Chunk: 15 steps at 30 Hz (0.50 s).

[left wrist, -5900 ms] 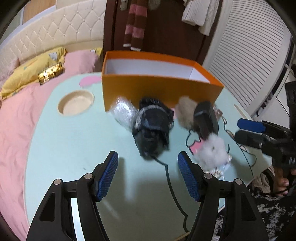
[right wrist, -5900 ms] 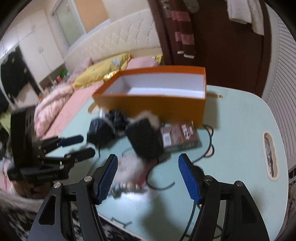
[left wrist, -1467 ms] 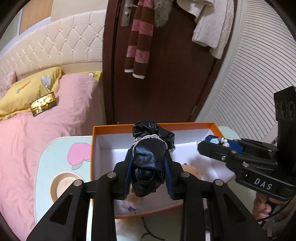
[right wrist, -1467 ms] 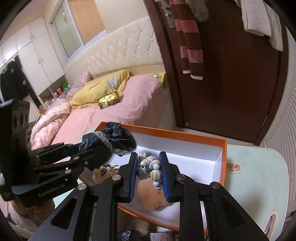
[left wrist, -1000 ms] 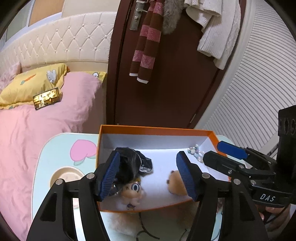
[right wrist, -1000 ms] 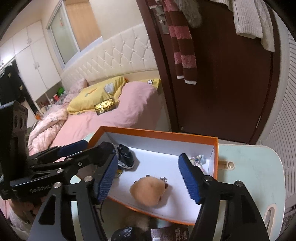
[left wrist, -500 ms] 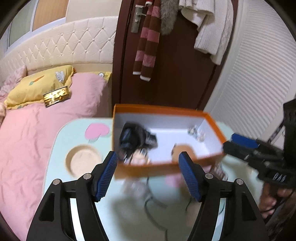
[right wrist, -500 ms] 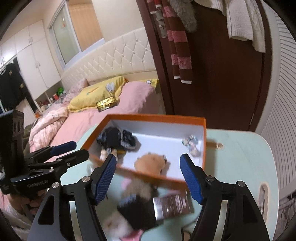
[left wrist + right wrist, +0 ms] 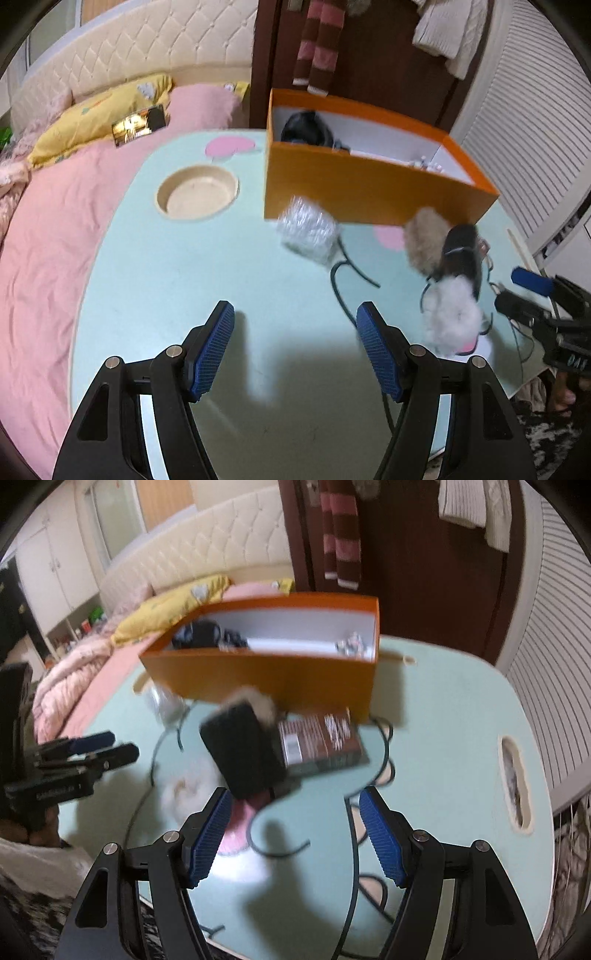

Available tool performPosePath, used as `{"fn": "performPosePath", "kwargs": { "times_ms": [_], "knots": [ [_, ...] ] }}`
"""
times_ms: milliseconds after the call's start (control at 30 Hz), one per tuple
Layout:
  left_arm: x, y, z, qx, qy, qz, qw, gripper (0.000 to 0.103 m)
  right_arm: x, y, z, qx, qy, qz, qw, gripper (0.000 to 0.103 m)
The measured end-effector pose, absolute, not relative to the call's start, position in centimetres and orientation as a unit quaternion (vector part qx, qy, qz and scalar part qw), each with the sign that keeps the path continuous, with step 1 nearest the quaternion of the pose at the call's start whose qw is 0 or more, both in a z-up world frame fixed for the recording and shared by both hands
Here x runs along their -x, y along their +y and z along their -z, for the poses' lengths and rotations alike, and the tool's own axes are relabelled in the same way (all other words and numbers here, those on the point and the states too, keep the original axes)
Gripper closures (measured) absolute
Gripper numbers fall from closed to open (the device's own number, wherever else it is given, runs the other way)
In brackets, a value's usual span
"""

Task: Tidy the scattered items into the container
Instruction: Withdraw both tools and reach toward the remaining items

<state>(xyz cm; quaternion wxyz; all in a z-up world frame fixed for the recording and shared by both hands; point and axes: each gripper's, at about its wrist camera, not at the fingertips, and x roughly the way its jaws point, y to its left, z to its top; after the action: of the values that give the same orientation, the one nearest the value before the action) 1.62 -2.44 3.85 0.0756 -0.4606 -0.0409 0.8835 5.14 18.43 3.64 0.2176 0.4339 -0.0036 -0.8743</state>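
Left gripper [image 9: 295,347] and right gripper [image 9: 295,834] wide apart, empty, bare table [image 9: 155,280] beneath.

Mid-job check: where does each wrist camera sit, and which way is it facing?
Left wrist: rides the left claw, angled down over the table toward the orange box; right claw shows at right.
Right wrist: rides the right claw, facing the black pouch and brown carton; left claw shows at left.
Shared: box, table, both open claws.
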Motion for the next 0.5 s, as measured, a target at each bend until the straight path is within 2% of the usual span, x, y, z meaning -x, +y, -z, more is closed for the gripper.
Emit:
{"fn": "performPosePath", "kwargs": {
  "times_ms": [33,100,200,233,300,367,400,500],
  "knots": [
    [-1.5,-2.4,-3.7,0.457,-0.044,-0.885,0.073,0.032,-5.2,18.3,-3.4,-0.439,0.0,0.873,0.214,0.032],
    [-1.3,-2.1,-3.5,0.455,-0.04,-0.887,0.068,0.022,-5.1,18.2,-2.9,-0.447,0.008,0.871,0.205,0.032],
    [-1.4,-1.4,-3.1,0.449,-0.012,-0.891,0.058,0.019,-4.8,18.3,-2.0,-0.465,0.011,0.864,0.19,0.031],
    [-1.4,-1.1,-2.9,0.449,0.001,-0.892,0.054,0.018,-4.7,18.4,-1.7,-0.466,0.013,0.865,0.184,0.028],
    [-1.4,-0.3,-2.5,0.445,0.032,-0.894,0.045,0.012,-4.7,18.5,-1.4,-0.463,0.023,0.869,0.174,0.015],
    [-1.6,-0.2,-2.3,0.437,0.031,-0.897,0.048,0.011,-4.7,18.7,-1.1,-0.458,0.028,0.872,0.168,0.004],
    [-1.6,-0.1,-2.2,0.436,0.032,-0.898,0.048,0.011,-4.7,18.8,-0.9,-0.456,0.026,0.874,0.167,0.001],
    [-1.4,0.4,-2.2,0.435,0.039,-0.898,0.06,0.008,-4.7,19.3,-0.7,-0.437,0.021,0.885,0.159,0.001]
  ]
}}
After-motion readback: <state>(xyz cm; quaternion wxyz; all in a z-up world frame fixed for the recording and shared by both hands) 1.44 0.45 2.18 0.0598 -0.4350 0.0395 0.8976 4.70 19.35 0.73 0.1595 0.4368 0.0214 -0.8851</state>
